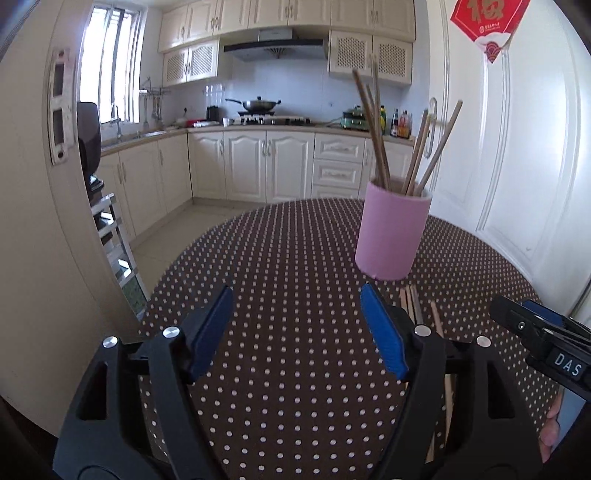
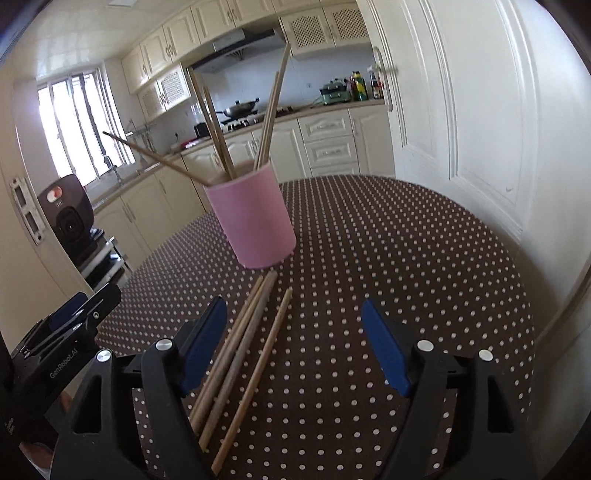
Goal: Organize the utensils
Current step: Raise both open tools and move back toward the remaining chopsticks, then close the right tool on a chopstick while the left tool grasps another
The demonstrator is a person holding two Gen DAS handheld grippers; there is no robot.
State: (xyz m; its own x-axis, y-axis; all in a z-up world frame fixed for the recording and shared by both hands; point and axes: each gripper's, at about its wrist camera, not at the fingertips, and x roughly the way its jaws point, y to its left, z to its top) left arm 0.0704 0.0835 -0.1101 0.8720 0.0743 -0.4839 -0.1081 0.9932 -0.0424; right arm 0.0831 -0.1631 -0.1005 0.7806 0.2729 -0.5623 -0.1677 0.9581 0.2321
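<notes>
Between my right tongs (image 2: 295, 354), jaws wide and gripping nothing, lie three loose chopsticks (image 2: 236, 365) on the dotted tabletop (image 2: 406, 258), just short of the pink cup (image 2: 255, 218) holding more chopsticks (image 2: 218, 136). My left tongs (image 1: 295, 328), left of that cup, gape empty too.

We see a wok (image 1: 259, 105) on the far stove, bottles (image 1: 400, 123) right, a red paper hanging (image 1: 487, 22) upper right.
</notes>
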